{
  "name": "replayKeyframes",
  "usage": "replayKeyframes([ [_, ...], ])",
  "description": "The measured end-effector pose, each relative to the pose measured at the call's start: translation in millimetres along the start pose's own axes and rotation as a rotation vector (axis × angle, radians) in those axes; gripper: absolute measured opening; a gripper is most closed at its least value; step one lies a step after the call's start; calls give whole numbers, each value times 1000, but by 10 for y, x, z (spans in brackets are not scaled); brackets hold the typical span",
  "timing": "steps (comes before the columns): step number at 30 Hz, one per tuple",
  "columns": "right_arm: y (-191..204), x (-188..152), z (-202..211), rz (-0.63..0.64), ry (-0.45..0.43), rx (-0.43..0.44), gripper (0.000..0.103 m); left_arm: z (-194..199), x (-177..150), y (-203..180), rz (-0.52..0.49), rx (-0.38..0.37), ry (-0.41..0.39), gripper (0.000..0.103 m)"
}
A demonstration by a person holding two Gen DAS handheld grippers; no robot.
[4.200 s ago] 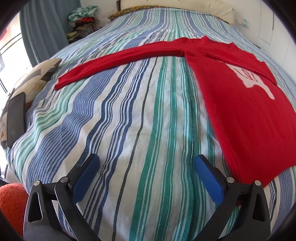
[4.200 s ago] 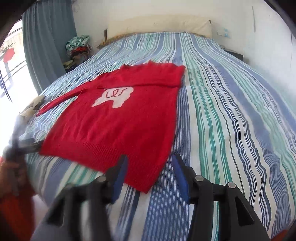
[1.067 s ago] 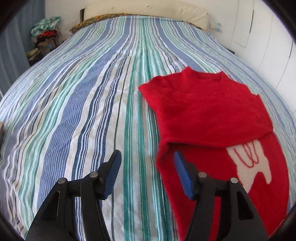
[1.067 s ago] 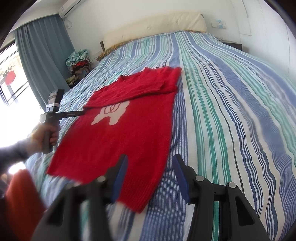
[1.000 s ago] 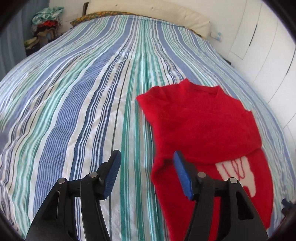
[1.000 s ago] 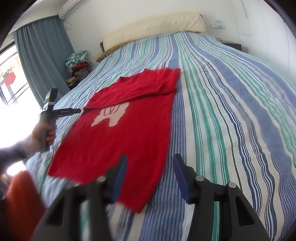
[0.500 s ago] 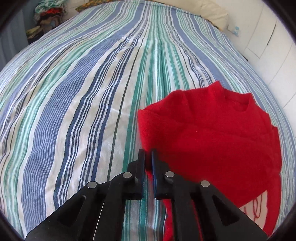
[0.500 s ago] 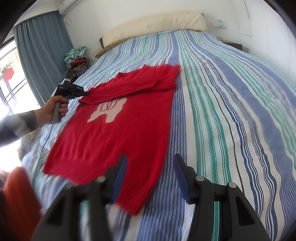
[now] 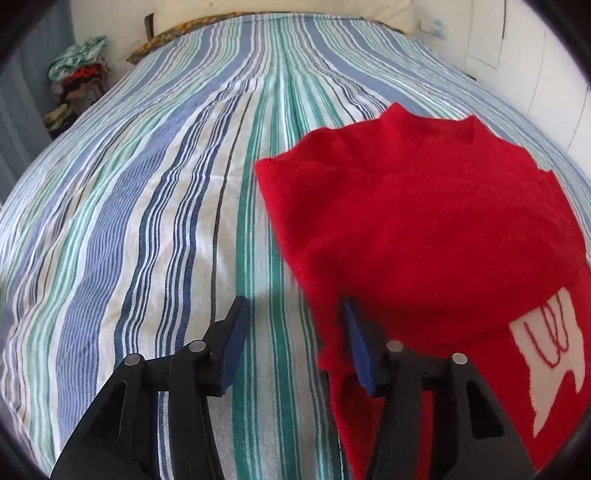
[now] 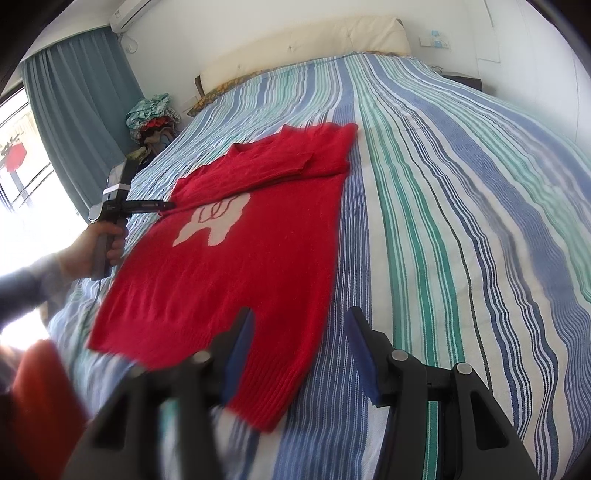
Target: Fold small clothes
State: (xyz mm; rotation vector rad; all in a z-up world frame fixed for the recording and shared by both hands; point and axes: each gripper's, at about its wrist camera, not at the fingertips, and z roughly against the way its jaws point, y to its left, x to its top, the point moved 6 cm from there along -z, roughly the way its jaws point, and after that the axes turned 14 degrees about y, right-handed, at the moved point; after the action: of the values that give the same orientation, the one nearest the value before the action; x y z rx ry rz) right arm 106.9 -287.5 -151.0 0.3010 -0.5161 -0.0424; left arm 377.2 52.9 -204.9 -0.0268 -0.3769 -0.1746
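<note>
Left wrist view: the left gripper (image 9: 293, 332) points steeply down beside the red sweater (image 9: 424, 221), fingers opening with only striped bed (image 9: 147, 221) between them; sleeves look folded in.

Right wrist view: the right gripper (image 10: 301, 350) hovers released over the hem; next, probably folding it up.

A striped bedspread (image 10: 461, 192) covers the bed; cream headboard (image 10: 303, 40), white walls (image 10: 221, 33), blue curtain (image 10: 77, 103) beside a bright window (image 10: 22, 155).
</note>
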Motion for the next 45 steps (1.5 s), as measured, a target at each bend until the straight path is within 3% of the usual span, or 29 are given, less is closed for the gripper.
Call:
replayKeyframes([
  [3,-95,323,97,-18,-36,42,51,32,-66,16,12,-13,-30,56],
  [5,-181,730,88,-29,-63,63,51,33,-93,24,17,-28,-46,57],
  [8,-251,1473,-137,-55,-72,181,51,20,-115,64,44,-70,-57,58],
  [12,-272,2205,-831,-129,56,300,50,8,-111,45,45,-77,-72,58],
  [14,-267,2353,-1148,-160,127,288,47,12,-122,52,49,-87,-82,59],
  [18,-248,2417,-1550,-189,224,213,45,13,-142,75,61,-114,-96,59],
  [20,-201,2400,-1691,-187,274,223,22,20,-144,72,62,-117,-102,59],
  [21,-166,2394,-1733,-160,292,204,4,26,-147,69,62,-114,-106,59],
  [23,-57,2482,-1635,-60,241,119,4,39,-154,64,60,-109,-114,59],
  [25,69,2619,-1398,12,121,108,4,42,-155,65,60,-106,-119,59],
  [27,111,2680,-1315,53,59,86,4,41,-154,58,58,-100,-119,59],
  [32,-136,2496,-1804,31,200,-27,11,48,-163,34,47,-79,-122,62],
  [35,-163,2480,-1591,15,139,-22,21,38,-160,41,49,-86,-124,64],
  [38,44,2443,-1343,69,79,68,22,33,-154,41,48,-80,-124,66],
  [40,212,2371,-1357,125,100,157,21,32,-143,38,46,-67,-117,71],
  [41,261,2319,-1453,142,130,148,21,37,-139,42,47,-61,-110,77],
  [43,125,2172,-1754,116,251,37,17,65,-133,83,60,-52,-87,86],
  [44,46,2102,-1829,88,278,22,15,91,-145,123,72,-47,-78,90],
  [45,9,2085,-1763,71,250,25,15,119,-176,174,88,-45,-74,91],
])
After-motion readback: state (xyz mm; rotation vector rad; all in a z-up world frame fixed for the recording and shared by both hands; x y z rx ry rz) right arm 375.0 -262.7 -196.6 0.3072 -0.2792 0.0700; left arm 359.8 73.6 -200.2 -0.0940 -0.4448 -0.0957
